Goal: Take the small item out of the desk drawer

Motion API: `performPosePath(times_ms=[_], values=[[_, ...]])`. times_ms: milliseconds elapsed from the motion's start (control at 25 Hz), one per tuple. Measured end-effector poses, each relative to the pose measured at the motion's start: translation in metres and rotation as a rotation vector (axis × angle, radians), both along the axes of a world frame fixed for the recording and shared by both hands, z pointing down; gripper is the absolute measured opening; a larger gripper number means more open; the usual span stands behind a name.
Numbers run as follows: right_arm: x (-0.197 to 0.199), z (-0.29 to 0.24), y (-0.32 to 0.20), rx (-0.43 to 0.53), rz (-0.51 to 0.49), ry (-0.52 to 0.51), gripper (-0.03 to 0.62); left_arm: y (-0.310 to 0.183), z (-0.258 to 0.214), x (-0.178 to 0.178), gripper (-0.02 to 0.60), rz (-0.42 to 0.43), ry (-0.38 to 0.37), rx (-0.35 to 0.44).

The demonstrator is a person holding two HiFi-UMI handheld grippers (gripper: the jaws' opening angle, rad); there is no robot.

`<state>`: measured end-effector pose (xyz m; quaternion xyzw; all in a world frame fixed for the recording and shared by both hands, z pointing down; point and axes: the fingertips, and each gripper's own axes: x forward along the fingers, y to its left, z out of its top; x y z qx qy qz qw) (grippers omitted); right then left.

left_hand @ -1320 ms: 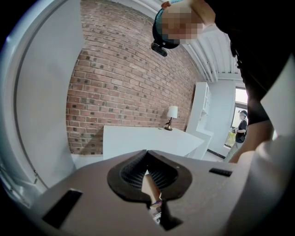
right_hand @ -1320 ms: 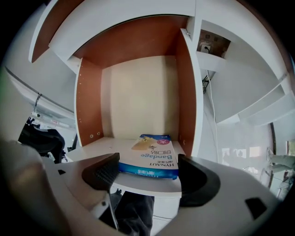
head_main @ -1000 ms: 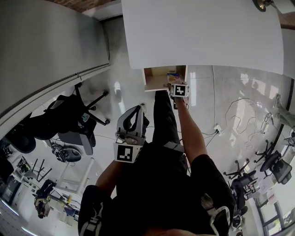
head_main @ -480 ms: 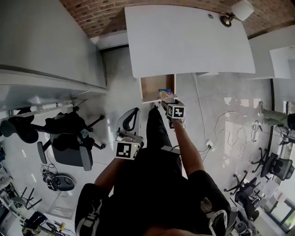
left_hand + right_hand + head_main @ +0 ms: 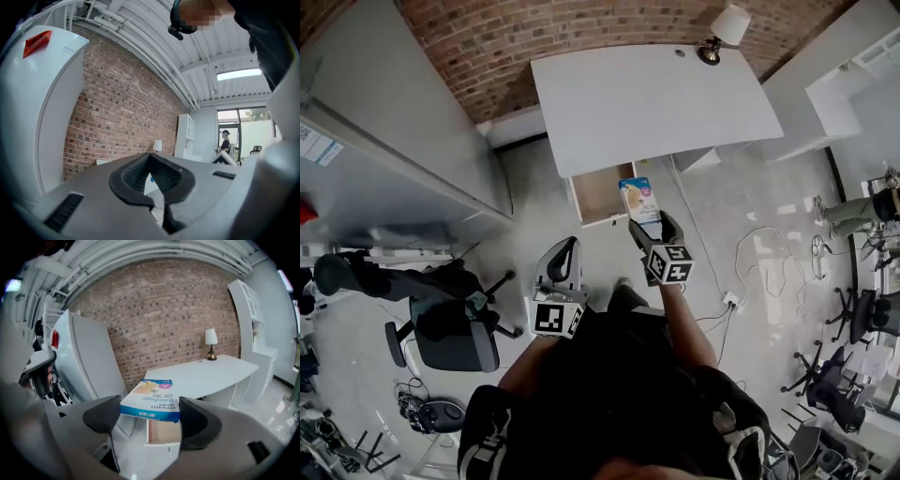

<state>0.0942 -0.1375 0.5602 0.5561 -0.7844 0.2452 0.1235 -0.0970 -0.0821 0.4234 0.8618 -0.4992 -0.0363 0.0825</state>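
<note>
My right gripper (image 5: 645,221) is shut on a small blue and white bandage box (image 5: 638,198), which hangs in the air just in front of the open wooden drawer (image 5: 596,194) of the white desk (image 5: 656,98). In the right gripper view the box (image 5: 152,400) lies flat between both dark pads, above the drawer (image 5: 164,433). No other item shows in the drawer. My left gripper (image 5: 563,265) hangs lower, nearer my body, shut with nothing in it. In the left gripper view its pads (image 5: 165,174) meet at their tips.
A table lamp (image 5: 724,28) stands at the desk's far right corner against the brick wall. A tall white cabinet (image 5: 384,141) stands on the left, with a black office chair (image 5: 450,319) below it. Cables (image 5: 741,281) trail over the floor to the right of me.
My right gripper has come up and back out of the drawer with the bandage box in it. The head view has tipped up, so the brick wall shows. The left gripper has hardly moved.
</note>
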Motion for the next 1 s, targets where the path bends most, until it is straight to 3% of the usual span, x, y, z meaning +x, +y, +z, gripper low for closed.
performPosePath(times_ms=[200,440,680,1000], values=[[0.014,-0.08,0.02,0.215,0.004,0.009,0.388,0.009,-0.025,0.025,0.008,-0.007,-0.005,0.029],[0.039,-0.148,0.048,0.365,-0.014,-0.021,0.388,0.023,-0.049,0.061,0.008,-0.031,0.004,0.053],[0.05,-0.179,0.076,0.451,-0.056,-0.028,0.388,0.035,-0.053,0.086,0.008,-0.051,0.003,0.061],[0.055,-0.183,0.096,0.464,-0.072,-0.036,0.388,0.045,-0.051,0.099,0.008,-0.038,-0.012,0.068]])
